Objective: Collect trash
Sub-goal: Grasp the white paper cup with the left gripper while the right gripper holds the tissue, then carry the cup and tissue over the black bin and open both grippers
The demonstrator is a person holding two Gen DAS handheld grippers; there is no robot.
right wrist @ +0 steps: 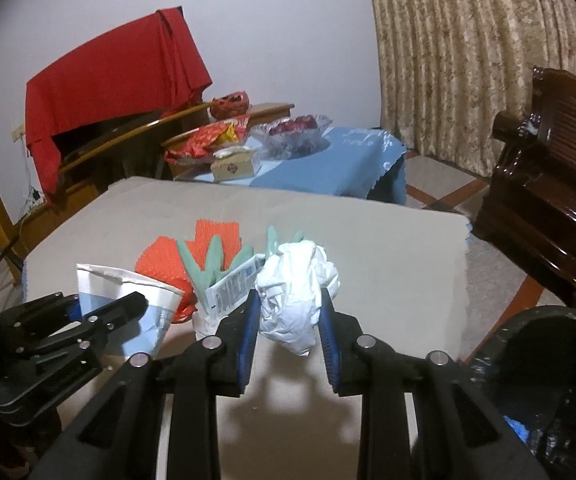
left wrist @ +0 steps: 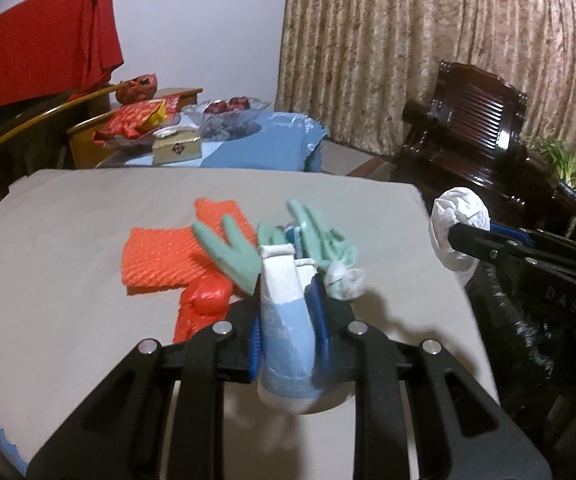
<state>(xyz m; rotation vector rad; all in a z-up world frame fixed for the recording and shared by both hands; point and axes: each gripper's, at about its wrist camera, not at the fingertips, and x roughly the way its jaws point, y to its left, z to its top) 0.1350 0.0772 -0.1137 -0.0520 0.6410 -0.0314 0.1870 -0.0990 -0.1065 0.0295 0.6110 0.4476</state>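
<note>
Near tabletop [right wrist: 387,264] bare — litter heap [left wrist: 248,256] blocks mid-table.

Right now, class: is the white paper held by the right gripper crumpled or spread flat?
Crumpled. The white paper is a creased wad pinched between the right gripper's blue pads, hanging clear of the table.

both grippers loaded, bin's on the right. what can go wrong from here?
1. The left gripper pinches the flattened white-and-blue paper packet with much of it hanging free, so it may slip out.
2. The crumpled white tissue wad in the right gripper is soft and could work loose.
3. The black-lined bin sits off the table; either could miss it.
</note>
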